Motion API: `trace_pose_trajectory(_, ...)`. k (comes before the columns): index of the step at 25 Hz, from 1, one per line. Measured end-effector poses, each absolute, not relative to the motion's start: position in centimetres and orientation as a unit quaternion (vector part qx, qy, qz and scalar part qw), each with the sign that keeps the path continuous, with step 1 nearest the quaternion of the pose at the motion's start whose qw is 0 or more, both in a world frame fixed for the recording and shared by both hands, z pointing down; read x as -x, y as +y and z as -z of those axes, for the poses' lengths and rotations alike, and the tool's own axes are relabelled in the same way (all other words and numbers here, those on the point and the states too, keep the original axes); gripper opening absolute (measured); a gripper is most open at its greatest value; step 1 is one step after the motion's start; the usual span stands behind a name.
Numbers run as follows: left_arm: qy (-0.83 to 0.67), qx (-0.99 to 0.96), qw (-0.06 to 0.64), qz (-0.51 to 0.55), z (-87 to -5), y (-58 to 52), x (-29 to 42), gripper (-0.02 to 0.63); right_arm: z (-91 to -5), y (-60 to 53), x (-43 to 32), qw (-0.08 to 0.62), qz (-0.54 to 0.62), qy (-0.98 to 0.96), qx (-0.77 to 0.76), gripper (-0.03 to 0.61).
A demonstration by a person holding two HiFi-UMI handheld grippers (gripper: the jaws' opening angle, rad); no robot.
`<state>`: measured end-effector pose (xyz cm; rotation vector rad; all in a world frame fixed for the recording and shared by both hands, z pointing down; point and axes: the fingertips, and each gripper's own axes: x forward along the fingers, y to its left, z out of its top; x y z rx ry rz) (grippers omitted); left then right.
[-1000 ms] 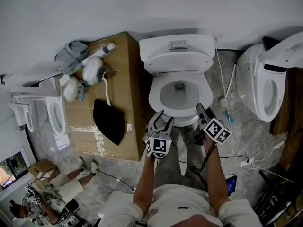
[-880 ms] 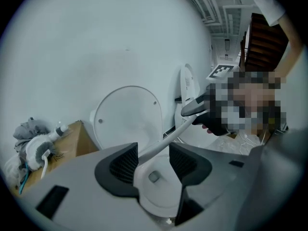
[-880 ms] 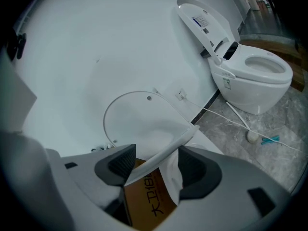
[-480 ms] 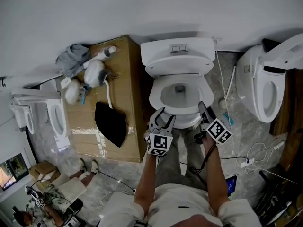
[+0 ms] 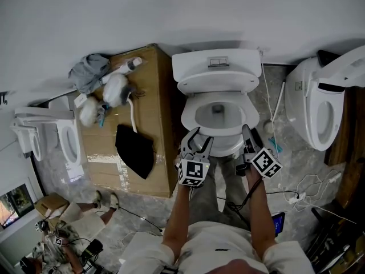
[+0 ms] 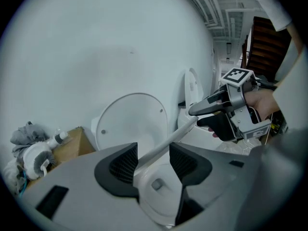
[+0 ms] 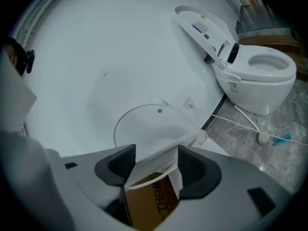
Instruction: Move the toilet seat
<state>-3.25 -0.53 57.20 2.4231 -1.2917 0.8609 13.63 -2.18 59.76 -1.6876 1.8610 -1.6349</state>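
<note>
Toilet seat (image 6: 160, 142) is what both claws have got. It's the thin white rim running across the front of the bowl, tipped up a bit off the middle toilet, with the round lid (image 6: 130, 124) standing upright behind it against the tank (image 5: 217, 61).

The left gripper (image 5: 198, 139) is at about 7 o'clock on the bowl. In the left gripper view the seat edge runs slantwise right between its pads, so it's pinching the seat with a fairly narrow gap. The right gripper (image 5: 246, 136) is at about 5 o'clock. Its jaws sit wider, and the white seat fills the space from one pad to the other, so it's clamped on there too.

Around the toilet in the head view:
- There's a big cardboard box (image 5: 151, 79) out at 9 o'clock, with a black cloth (image 5: 135, 150) lying on it and a grey bundle (image 5: 88, 70) at its far corner.
- A second toilet (image 5: 319, 107) is at 3 o'clock with its lid up.
- Cables trail over the marble floor (image 5: 296, 164) near 4 o'clock.
</note>
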Motion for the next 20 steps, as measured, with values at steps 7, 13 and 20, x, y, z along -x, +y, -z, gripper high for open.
trace_pose_trajectory(7,-0.451,-0.835,0.129,-0.286,-56.5,-2.2,3.4,0.225,-57.9,-2.8,-13.7,0.023,0.488,0.675,0.552,0.278)
trace_pose_trajectory(13,-0.456,-0.836,0.128,-0.278,-56.0,-3.6,3.6,0.225,-56.3,-3.4,-12.6,-0.05,0.408,0.74,0.533,0.278)
trace_pose_trajectory(20,-0.46,-0.835,0.127,-0.273,-55.7,-5.2,3.7,0.225,-55.3,-4.7,-11.7,-0.112,0.335,0.779,0.518,0.278)
